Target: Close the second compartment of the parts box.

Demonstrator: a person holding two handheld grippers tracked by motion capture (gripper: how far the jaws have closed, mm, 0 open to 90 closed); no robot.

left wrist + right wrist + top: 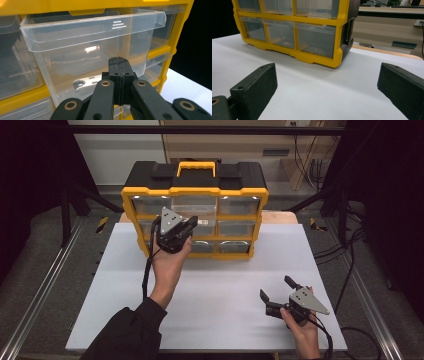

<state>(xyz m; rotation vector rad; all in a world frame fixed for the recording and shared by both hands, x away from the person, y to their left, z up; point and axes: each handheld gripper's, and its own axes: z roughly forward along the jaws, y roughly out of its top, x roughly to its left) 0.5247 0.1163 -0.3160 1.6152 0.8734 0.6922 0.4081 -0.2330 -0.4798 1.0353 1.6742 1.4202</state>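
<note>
The right hand-held gripper (274, 289) lies nearest the person, held low over the white bench (225, 285) by the right hand (302, 327), well in front of the yellow organiser (195, 210) and off toward its right front corner. Its jaws stand wide apart with nothing between them; in the right gripper view the two black pads (254, 87) frame bare bench surface, with the organiser's lower right corner beyond them.

The left hand (170, 262) rises from a dark sleeve (130, 332) and holds the left hand-held gripper (192, 222) up against the organiser's front face, at its middle column. In the left gripper view its jaws are pressed together, pad against pad, with nothing gripped between them. The tips sit just in front of, and slightly below, the front wall of a clear drawer (92, 47).

That clear drawer is the top middle one of the organiser. It is pulled partly out of its yellow frame, projecting forward of the neighbouring drawers, which sit flush. Its rim lip shows three small raised lines. Whether the closed tips touch the drawer wall cannot be told.

A small pale metal part (86, 83) shows through the clear plastic just below the drawer, left of the gripper tips.

The organiser stands at the far edge of the bench, its black top and yellow carry handle (196, 168) facing up.
</note>
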